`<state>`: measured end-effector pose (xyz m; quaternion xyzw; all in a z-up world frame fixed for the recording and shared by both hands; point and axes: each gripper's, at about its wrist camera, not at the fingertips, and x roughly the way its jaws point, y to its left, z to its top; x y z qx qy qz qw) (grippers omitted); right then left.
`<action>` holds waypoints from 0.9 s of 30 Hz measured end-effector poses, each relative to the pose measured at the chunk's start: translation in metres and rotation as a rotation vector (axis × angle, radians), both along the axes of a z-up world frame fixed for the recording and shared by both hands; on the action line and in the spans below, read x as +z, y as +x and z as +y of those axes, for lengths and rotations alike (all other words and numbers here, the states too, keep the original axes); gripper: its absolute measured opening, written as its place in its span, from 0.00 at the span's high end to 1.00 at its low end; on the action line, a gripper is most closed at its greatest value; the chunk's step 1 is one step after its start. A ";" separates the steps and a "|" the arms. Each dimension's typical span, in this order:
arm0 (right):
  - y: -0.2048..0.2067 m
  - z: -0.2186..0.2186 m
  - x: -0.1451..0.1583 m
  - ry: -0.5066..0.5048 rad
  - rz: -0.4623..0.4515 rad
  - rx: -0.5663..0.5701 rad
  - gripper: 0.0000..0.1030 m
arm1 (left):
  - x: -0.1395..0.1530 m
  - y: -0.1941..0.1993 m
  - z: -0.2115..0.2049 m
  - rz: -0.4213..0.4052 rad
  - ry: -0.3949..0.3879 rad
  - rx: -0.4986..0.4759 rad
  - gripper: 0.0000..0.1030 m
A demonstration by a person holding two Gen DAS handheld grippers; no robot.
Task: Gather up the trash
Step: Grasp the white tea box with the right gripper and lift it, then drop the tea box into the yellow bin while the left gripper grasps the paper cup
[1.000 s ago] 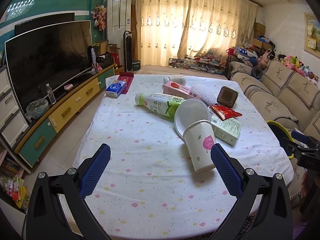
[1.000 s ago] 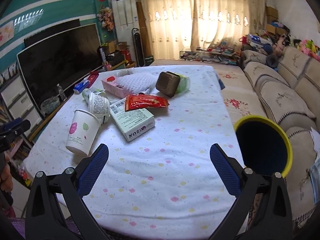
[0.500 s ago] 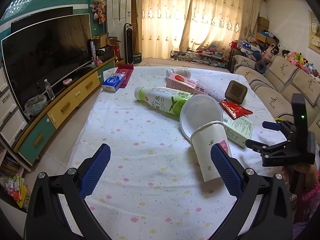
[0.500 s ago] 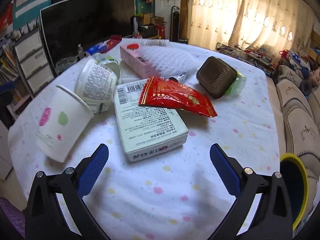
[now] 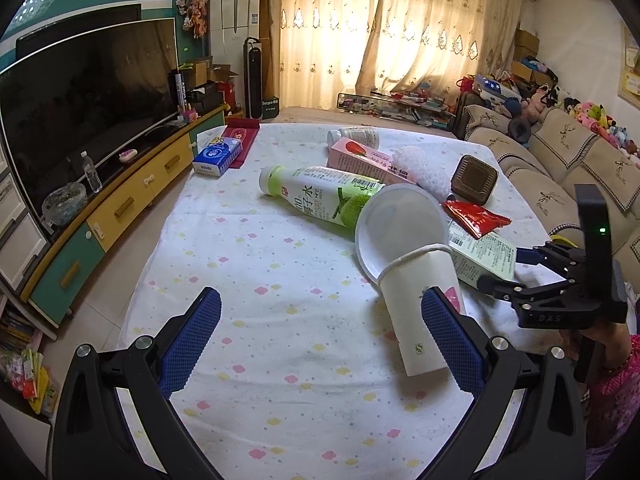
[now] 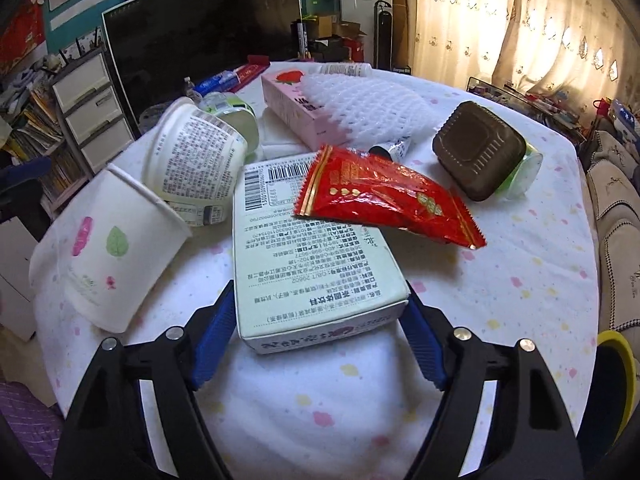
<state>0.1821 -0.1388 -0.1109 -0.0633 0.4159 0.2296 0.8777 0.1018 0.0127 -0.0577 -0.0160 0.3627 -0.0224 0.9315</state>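
Carton [image 6: 316,248] of pale green card sits between the right claw [image 6: 318,334] pads, near end in the gap, long axis running straight away from the claw; jaws are closing on its sides, contact not yet certain. Crinkly red foil wrapper [image 6: 384,196] overlaps its far end and will likely slide off on lift. Left claw [image 5: 320,340] is spread wide, empty, its right pad alongside the tipped paper cup [image 5: 416,300]. All lies on the cloth-covered surface [image 6: 520,264].
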 end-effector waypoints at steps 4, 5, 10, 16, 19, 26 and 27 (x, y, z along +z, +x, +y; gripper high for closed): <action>-0.023 -0.006 0.022 0.035 -0.049 -0.005 0.29 | 0.001 -0.002 -0.001 -0.008 -0.003 -0.004 0.04; -0.030 -0.008 0.030 0.050 -0.067 -0.010 0.30 | 0.002 -0.003 -0.001 -0.010 -0.003 -0.006 0.04; -0.053 -0.022 0.058 0.127 -0.117 -0.031 0.32 | 0.003 -0.008 -0.007 -0.016 -0.002 -0.020 0.04; -0.071 -0.035 0.076 0.177 -0.139 -0.063 0.33 | 0.006 -0.014 -0.015 -0.020 0.001 -0.042 0.04; -0.081 -0.048 0.084 0.193 -0.157 -0.105 0.33 | 0.006 -0.016 -0.022 -0.013 -0.007 -0.060 0.04; -0.103 -0.132 0.101 0.222 -0.247 -0.383 0.33 | -0.009 -0.007 -0.044 0.040 -0.013 -0.097 0.04; -0.105 -0.147 0.102 0.226 -0.256 -0.432 0.33 | -0.011 -0.006 -0.046 0.051 -0.017 -0.100 0.04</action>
